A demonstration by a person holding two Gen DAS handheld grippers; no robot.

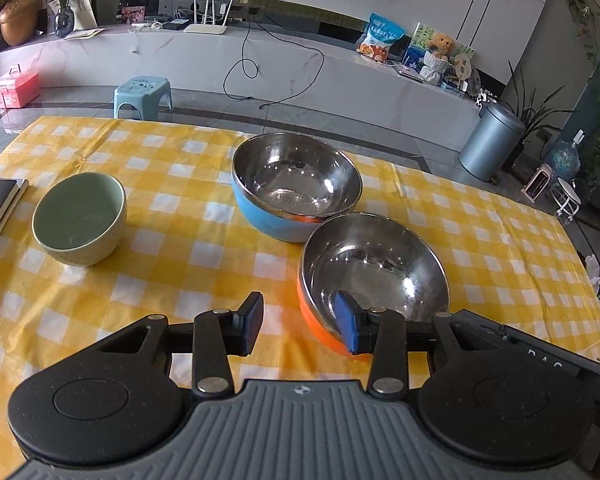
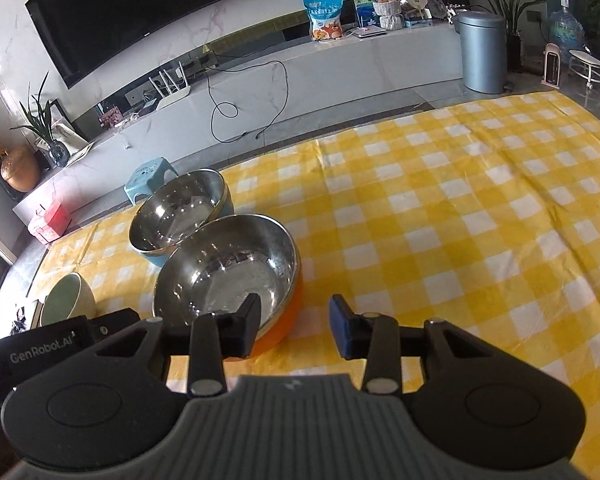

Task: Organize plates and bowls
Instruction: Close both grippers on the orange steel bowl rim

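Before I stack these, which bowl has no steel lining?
The green bowl, standing alone at left; the blue bowl and orange bowl are steel inside.

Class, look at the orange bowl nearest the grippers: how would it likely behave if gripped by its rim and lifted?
The orange bowl looks steel-lined, so probably stiff and not fragile. Its polished inside may slip in the pads. Gripped at one rim edge, it would likely tilt. It sits against the blue bowl, which may get nudged.
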